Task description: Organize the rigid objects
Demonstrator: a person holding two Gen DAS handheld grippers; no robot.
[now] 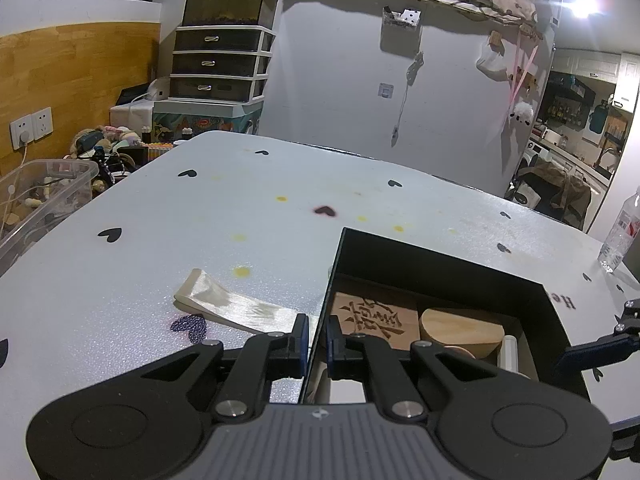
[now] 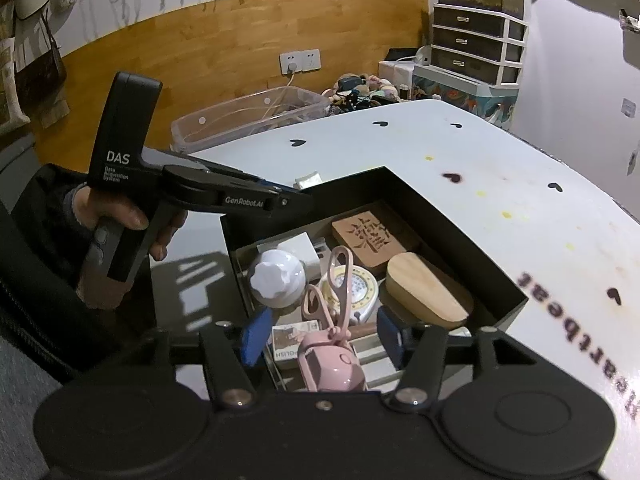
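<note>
From the left wrist view, the left gripper [image 1: 318, 340] has its fingers narrowed onto the near-left wall of the black box [image 1: 440, 258], one pad outside and one inside, so it appears to be pinching that wall to steady the box on the desk [image 1: 240, 220]. Inside the box lie a carved wooden block [image 1: 372, 318] and, just beside it, a rounded wooden piece [image 1: 460, 330]. Outside the box, near its left wall, a pale shiny wedge [image 1: 236, 306] rests on the desk, not yet put away. A water bottle [image 1: 620, 234] stands well apart at the right edge of the desk. From the right wrist view, the right gripper [image 2: 320, 338] hovers over the near end of the box with its fingers wide and nothing between them; pink scissors [image 2: 336, 292] lie below, on top of a round dial [image 2: 354, 286], next to a white knobbed object [image 2: 278, 278]. The pink object [image 2: 332, 364] under the scissors' tip I cannot identify. The left gripper is seen from the side at the box's far-left corner. As for risk, the box is crowded, so a downward reach could snag the scissor loops or nudge neighbouring items. If the left grip on the thin wall slips or pulls upward, the box could tilt or slide and its contents shift.
</note>
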